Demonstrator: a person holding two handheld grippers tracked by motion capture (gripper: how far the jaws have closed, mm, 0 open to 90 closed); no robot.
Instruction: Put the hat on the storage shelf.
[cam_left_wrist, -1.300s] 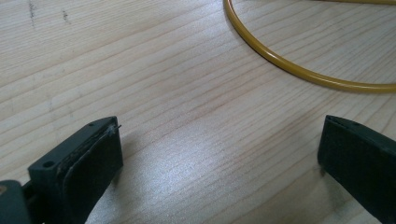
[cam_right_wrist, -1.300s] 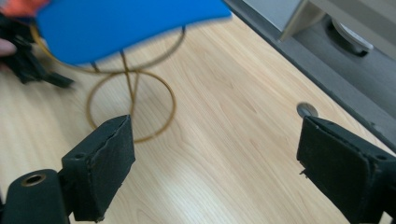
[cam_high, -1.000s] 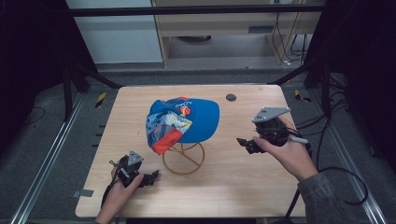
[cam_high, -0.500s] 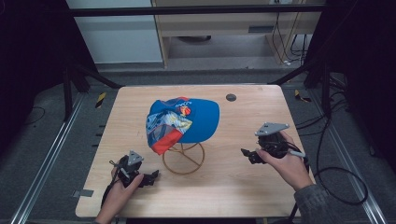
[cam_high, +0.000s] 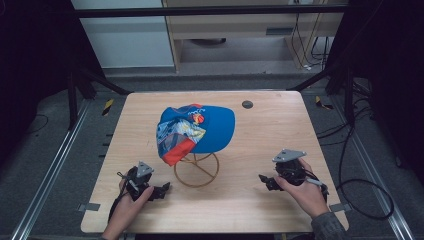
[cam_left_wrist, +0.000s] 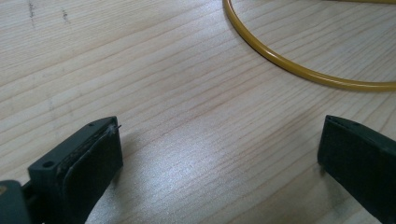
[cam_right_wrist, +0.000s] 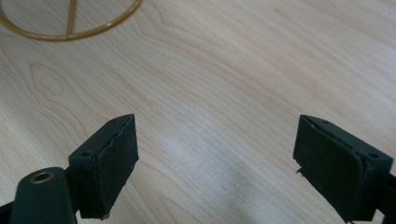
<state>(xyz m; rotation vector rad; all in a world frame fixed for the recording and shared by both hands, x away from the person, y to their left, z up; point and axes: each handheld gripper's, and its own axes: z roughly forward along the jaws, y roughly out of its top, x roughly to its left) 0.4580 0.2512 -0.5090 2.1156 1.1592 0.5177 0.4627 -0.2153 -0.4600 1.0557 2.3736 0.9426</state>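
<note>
Blue cap (cam_high: 200, 131) sits on gold wire stand (cam_high: 196, 170), frame centre | left claw (cam_high: 164, 191) lower left, gaping, empty, on wooden surface (cam_high: 270, 125) | right claw (cam_high: 264, 180) lower right, gaping, empty.

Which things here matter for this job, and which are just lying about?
Job: cap on the yellow wire stand; left tool, open; right tool, open.
Lying about: dark round disc at the table's far edge; tape strip on the table's left corner.

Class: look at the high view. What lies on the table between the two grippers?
The gold wire stand bearing the blue cap sits between left gripper and right gripper, slightly farther back.
</note>
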